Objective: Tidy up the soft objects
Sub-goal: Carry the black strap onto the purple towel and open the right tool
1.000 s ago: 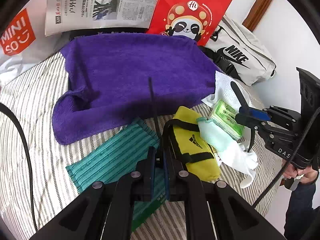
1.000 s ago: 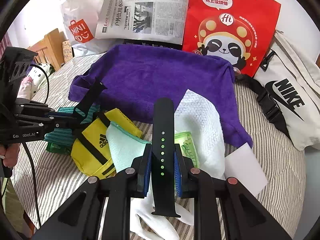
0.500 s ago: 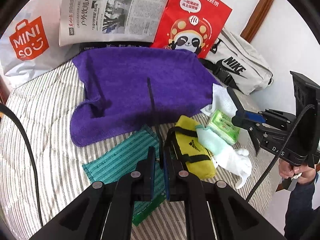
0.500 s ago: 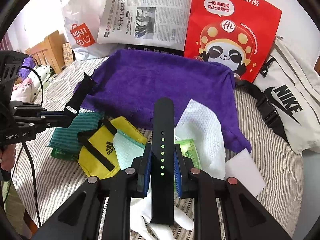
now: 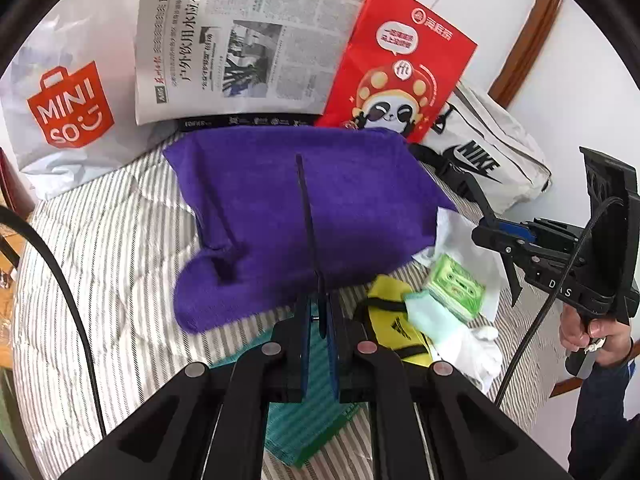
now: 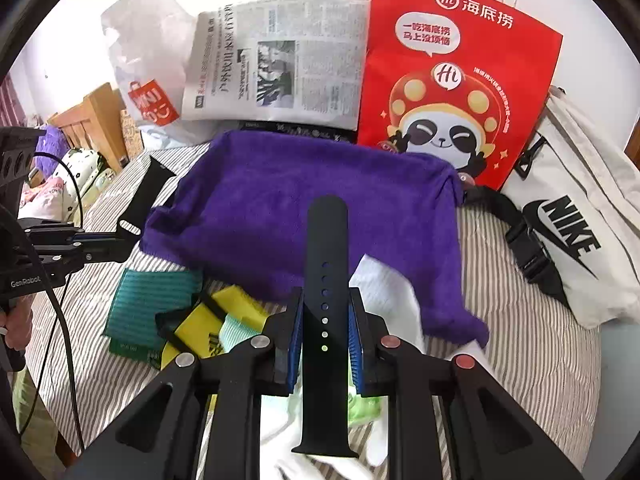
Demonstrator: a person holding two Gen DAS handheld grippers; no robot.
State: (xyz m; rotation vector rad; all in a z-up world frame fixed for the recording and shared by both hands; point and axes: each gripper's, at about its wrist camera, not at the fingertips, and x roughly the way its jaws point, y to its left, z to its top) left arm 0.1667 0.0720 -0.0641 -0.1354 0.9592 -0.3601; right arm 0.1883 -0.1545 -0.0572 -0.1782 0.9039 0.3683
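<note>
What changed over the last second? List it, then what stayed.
Both grippers rose away from the bed: the left gripper lifted its strap half, the right gripper its holed strap half. Nothing grasped or released. The purple towel, yellow pouch and bags stayed put.

Towel (image 6: 320,216) lies mid-bed (image 6: 528,360). Behind it, L to R: plastic bag (image 6: 144,80), newspaper (image 6: 280,68), paper bag (image 6: 456,80); sling bag (image 6: 580,216) at far R. In front of towel, L to R: folded cloth (image 6: 152,304), pouch (image 6: 200,328), sock (image 5: 436,320), tissue pack (image 5: 456,284), the pack prob. on a napkin (image 6: 388,296).
</note>
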